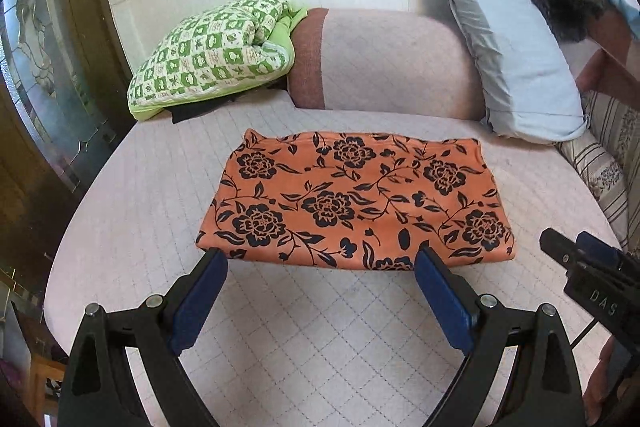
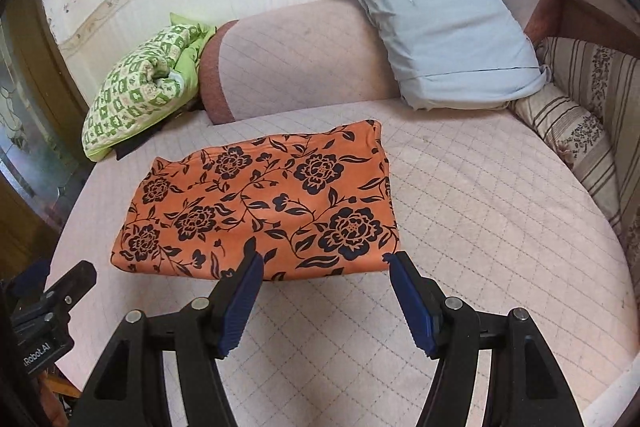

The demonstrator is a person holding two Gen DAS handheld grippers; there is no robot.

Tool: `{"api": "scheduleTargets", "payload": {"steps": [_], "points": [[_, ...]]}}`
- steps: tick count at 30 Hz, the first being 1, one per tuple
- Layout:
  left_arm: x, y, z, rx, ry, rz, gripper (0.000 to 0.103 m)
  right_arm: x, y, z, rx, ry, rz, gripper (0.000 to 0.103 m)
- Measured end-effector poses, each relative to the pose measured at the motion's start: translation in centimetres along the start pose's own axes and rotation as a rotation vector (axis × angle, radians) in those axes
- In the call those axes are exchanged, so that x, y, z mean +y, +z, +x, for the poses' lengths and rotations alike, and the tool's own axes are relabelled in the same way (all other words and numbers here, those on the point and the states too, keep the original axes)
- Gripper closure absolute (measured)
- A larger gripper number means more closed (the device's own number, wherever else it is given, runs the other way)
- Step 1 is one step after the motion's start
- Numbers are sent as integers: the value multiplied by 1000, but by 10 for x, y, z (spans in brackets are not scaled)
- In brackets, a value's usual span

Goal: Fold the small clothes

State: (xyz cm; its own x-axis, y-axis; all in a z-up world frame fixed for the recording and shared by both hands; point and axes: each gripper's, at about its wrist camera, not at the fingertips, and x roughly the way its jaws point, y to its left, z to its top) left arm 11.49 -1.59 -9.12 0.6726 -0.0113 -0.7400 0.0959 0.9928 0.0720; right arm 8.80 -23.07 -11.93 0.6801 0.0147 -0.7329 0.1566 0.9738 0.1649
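Orange cloth: floral garment (image 1: pixel 352 199), folded into a flat rectangle, lies mid-bed on the pink quilted bed cover (image 1: pixel 320 339).
Long axis: runs left to right across both views.
Lie from claws: just beyond both sets of tips, its near edge closest.
Left claw (image 1: pixel 320 267): jaws wide apart, holding nothing, facing the cloth's left and middle.
Right claw (image 2: pixel 326 267): jaws apart, empty, facing the cloth's right end.
Nearer hand: neither clearly; each faces its own end.
Judgement: another fold would likely bring one short end over the other.
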Motion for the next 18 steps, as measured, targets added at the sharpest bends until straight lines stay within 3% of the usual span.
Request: {"api": "scheduleTargets", "payload": {"steps": [8, 18], "points": [[14, 3, -22, -35, 32, -29, 8, 11, 3, -34, -78, -6, -18, 34], [26, -7, -29, -56, 47, -40, 8, 37, -7, -43, -102, -22, -72, 34]]}}
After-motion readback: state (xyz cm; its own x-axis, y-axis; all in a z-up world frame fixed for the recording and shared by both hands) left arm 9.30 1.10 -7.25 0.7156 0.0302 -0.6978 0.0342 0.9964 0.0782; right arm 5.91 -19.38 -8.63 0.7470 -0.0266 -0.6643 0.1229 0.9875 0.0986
